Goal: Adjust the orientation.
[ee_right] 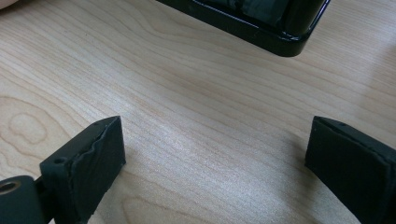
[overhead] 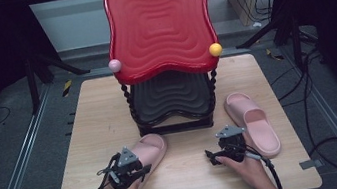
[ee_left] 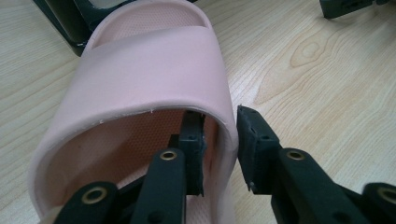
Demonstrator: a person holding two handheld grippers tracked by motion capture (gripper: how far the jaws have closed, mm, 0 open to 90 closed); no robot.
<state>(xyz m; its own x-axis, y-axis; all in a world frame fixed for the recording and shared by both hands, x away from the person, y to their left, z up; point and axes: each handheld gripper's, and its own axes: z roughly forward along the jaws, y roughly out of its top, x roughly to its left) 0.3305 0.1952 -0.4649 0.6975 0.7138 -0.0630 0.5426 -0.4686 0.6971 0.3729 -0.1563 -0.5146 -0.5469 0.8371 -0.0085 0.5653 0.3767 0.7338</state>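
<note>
No text, label, brand or number can be read anywhere.

Your right gripper [ee_right: 215,154] hovers low over the pale wood-grain counter [ee_right: 196,102] with its two black fingers [ee_right: 88,163] spread wide, bare wood between them. Ahead, near the top edge, you see the glossy black corner of a stand's base [ee_right: 275,39].
</note>
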